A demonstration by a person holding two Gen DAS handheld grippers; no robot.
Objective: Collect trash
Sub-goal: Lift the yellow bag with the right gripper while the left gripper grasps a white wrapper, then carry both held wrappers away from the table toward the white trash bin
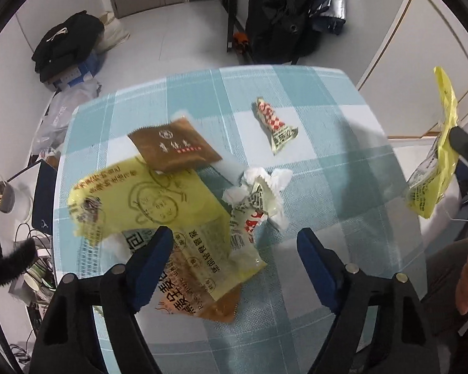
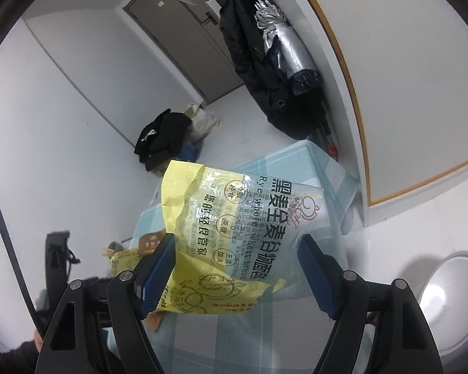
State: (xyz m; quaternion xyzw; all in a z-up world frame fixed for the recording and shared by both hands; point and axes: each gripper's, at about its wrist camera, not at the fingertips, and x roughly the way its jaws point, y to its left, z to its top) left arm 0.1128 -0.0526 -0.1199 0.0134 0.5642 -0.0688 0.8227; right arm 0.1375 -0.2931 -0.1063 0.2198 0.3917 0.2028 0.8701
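Worktop: I see a teal-and-white checked cloth (image 1: 312, 168) over the worktop, its far edge near a rack of dark coats (image 1: 284, 15).
Room: white floor, a grey door (image 2: 184, 40), a pile of black clothes (image 1: 67, 43) on boxes beyond the worktop's left corner.
Trash on worktop: a brown sachet (image 1: 174, 148), a large yellow bread bag (image 1: 146, 205) overlapping it, a crumpled white wrapper (image 1: 260, 193) just beside the bag, and a red-and-white checked wrapper (image 1: 274, 123) apart, further back.
Held bag: a second yellow bread bag (image 2: 234, 233), crinkled, part clear, printed "Rye whole wheat bread", hangs off the worktop at its right side.
Right tool (image 2: 237, 271): fingers look spread; the bag touches the left pad, but I cannot tell if it is pinched.
Left tool (image 1: 234, 265): spread wide, hovering above the large bag's near end, holding nothing.
Open room: bare cloth lies right of the white wrapper; a pale round bin (image 2: 452, 299) sits low at the right.
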